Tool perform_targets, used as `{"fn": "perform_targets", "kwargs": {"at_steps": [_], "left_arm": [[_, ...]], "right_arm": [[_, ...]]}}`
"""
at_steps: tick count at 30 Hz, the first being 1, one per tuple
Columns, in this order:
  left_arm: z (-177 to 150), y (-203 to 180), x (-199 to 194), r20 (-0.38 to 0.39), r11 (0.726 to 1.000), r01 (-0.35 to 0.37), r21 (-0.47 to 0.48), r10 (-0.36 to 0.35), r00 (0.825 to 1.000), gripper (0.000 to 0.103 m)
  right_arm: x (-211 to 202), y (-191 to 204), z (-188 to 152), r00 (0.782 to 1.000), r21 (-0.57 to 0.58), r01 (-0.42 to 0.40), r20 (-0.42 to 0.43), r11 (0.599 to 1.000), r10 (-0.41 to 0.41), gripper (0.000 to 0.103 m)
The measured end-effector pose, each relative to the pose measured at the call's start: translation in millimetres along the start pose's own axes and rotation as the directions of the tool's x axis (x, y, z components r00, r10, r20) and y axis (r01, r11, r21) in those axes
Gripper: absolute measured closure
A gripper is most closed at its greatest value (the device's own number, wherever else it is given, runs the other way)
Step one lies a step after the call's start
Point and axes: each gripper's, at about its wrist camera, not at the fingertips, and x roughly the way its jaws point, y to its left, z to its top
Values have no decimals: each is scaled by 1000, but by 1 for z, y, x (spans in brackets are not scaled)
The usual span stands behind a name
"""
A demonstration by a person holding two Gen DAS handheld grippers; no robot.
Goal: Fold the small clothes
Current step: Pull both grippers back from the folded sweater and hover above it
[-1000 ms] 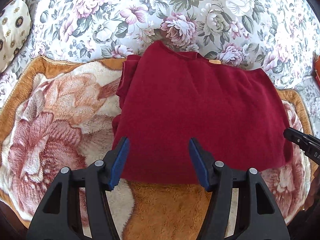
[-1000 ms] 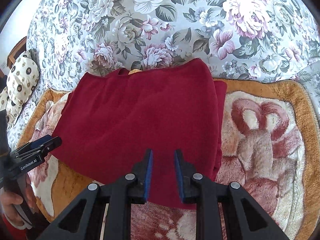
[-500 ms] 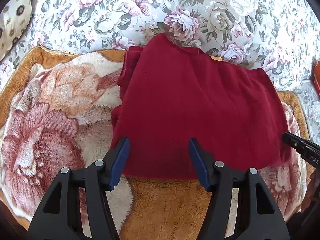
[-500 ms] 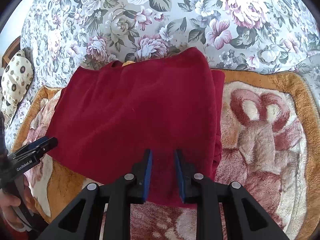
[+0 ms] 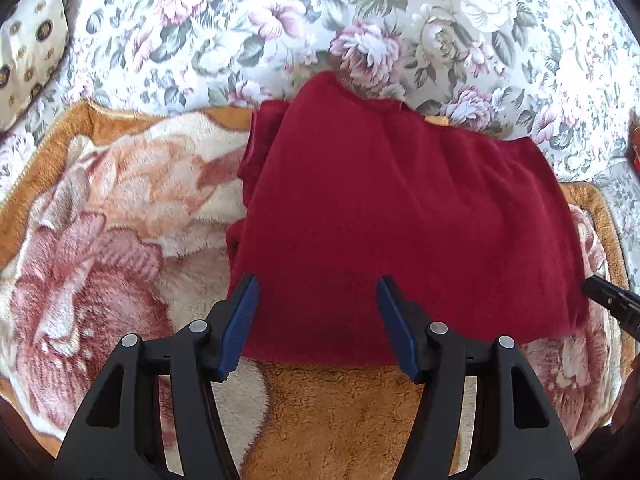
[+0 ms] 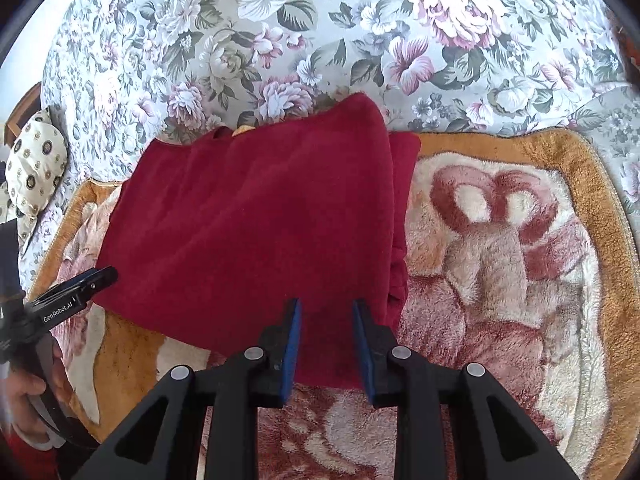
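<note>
Floral bedspread (image 5: 400,20), plush flower-patterned blanket (image 5: 120,200), patterned pillow (image 5: 28,48), bright daylight

A bed (image 5: 400,8) covered by a floral sheet (image 6: 360,20) carries everything. A plush blanket (image 5: 100,200) with an orange border and a large pink flower lies on the sheet, filling the near half. At 12 o'clock on the blanket lies 1 folded dark red garment (image 5: 400,220), its far edge reaching onto the sheet. At 10 o'clock, a cream patterned pillow (image 5: 28,52) rests on the bed.
</note>
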Motion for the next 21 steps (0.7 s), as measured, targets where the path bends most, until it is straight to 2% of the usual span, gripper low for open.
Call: {"fn": "perform_targets", "kwargs": {"at_steps": [5, 13, 21], "left_arm": [[-2, -5, -10, 19, 1000, 2, 2, -2, 1000, 42], [-7, -7, -11, 38, 1000, -19, 10, 19, 999, 42], [-4, -3, 9, 52, 1000, -15, -8, 15, 999, 42]], "right_arm": [[-7, 17, 12, 999, -13, -27, 36, 1000, 28, 78], [14, 45, 17, 997, -21, -72, 18, 997, 72, 78], [38, 70, 31, 998, -81, -51, 26, 995, 53, 78]]}}
